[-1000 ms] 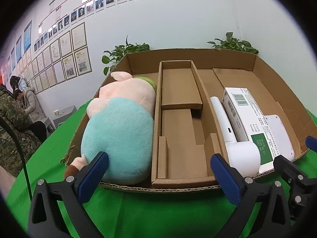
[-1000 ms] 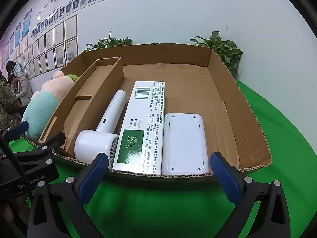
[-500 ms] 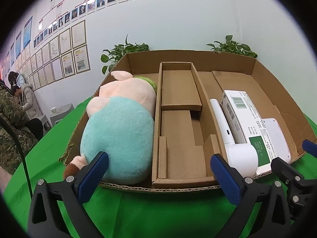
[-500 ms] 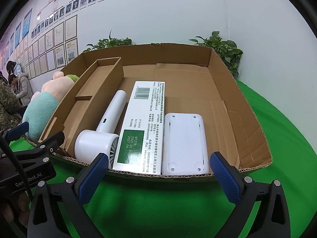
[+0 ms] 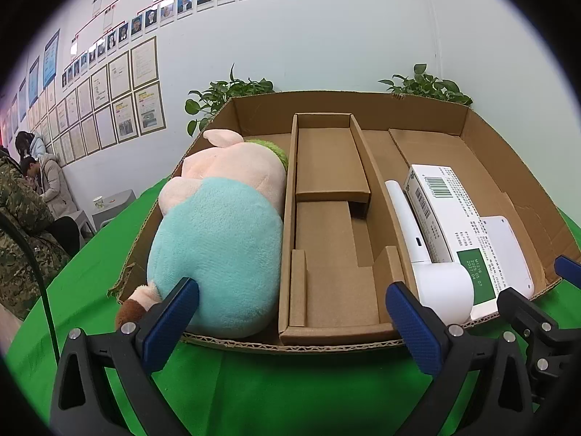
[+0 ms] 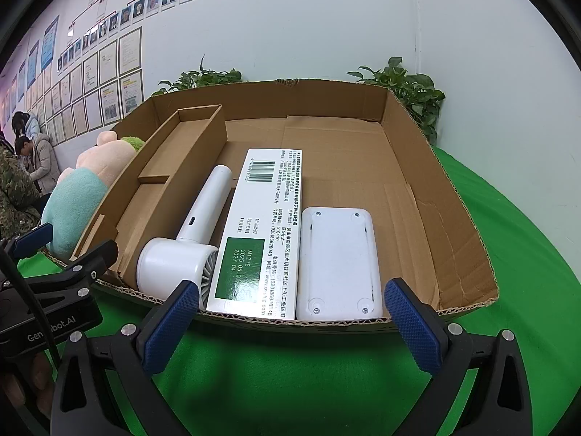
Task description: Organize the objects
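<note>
A shallow cardboard tray (image 5: 515,167) (image 6: 450,196) lies on a green cloth. Its left section holds a plush pig (image 5: 225,239) (image 6: 83,192) in teal clothes. A cardboard divider insert (image 5: 330,225) (image 6: 170,174) fills the middle with nothing in it. To its right lie a white handheld fan (image 5: 432,269) (image 6: 189,247), a white box with a green label (image 5: 446,218) (image 6: 261,225) and a flat white device (image 5: 508,250) (image 6: 339,261). My left gripper (image 5: 290,323) hangs open before the tray's near edge. My right gripper (image 6: 290,323) is open too, in front of the box and white device.
The green cloth (image 6: 515,239) covers the table around the tray. Potted plants (image 6: 406,87) stand behind it against a white wall. People sit at the far left (image 5: 32,196). The left gripper's body (image 6: 54,290) sits close on the right gripper's left.
The left wrist view has shifted a little, with the tray's contents sitting slightly lower and further right. Both grippers stay open; nothing in the tray has moved.
</note>
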Demonstrator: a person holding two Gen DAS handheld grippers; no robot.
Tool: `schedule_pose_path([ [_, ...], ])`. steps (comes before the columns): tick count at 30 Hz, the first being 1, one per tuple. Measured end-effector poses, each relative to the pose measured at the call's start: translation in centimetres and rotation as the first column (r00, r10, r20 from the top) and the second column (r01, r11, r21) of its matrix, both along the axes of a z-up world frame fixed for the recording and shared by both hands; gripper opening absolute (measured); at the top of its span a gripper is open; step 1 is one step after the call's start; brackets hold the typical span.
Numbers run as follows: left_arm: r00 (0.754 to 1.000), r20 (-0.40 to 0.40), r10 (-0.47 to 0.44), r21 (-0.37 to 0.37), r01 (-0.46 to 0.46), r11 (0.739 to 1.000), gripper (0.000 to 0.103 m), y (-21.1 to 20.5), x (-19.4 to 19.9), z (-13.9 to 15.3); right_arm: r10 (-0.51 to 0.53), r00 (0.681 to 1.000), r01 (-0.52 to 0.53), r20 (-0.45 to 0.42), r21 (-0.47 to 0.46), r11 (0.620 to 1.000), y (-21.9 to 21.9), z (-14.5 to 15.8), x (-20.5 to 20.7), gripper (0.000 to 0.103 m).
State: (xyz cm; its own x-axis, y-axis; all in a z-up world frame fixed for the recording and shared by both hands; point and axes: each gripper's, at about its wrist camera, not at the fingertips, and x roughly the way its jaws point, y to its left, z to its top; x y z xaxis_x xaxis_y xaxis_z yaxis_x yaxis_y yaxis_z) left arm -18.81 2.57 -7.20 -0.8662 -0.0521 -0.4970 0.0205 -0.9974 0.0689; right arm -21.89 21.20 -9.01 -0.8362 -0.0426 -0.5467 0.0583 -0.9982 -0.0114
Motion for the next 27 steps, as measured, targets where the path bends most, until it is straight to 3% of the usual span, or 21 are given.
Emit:
schedule_pose_path([
  [27, 1.0, -0.002, 0.001, 0.005, -0.001, 1.0, 0.102, -0.12, 0.21, -0.01, -0.001, 1.0, 0.001, 0.0, 0.0, 1.0, -0.02, 0.03, 0.0, 0.103],
])
